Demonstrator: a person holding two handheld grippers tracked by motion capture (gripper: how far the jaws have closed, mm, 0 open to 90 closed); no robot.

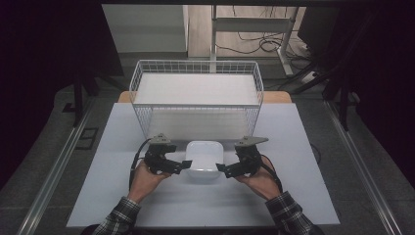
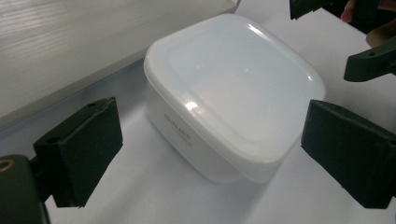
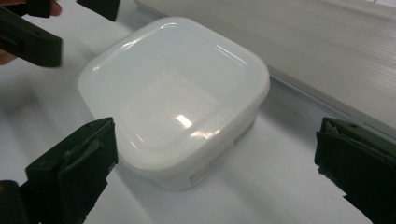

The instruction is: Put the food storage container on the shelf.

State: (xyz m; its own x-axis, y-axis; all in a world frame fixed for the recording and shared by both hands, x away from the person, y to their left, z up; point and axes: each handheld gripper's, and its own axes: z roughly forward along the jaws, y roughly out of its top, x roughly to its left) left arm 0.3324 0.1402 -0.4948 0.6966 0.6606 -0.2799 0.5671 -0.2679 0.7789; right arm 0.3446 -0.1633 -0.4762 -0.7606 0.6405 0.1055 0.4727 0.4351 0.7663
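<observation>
A white, square plastic container (image 1: 205, 160) with a smooth lid stands on the pale table, just in front of the wire basket. My left gripper (image 1: 182, 164) is at its left side and my right gripper (image 1: 222, 168) at its right side, each held in a hand. In the left gripper view the container (image 2: 233, 93) lies ahead between the wide-apart jaws of the left gripper (image 2: 212, 154), untouched. In the right gripper view the container (image 3: 173, 93) sits the same way before the right gripper (image 3: 215, 163). Both grippers are open.
A white wire basket (image 1: 195, 66) with a pale board inside stands behind the container; its side (image 2: 56, 46) (image 3: 327, 56) runs close by. The table (image 1: 293, 196) has bare room to the left, right and front. Dark floor, rails and cables surround it.
</observation>
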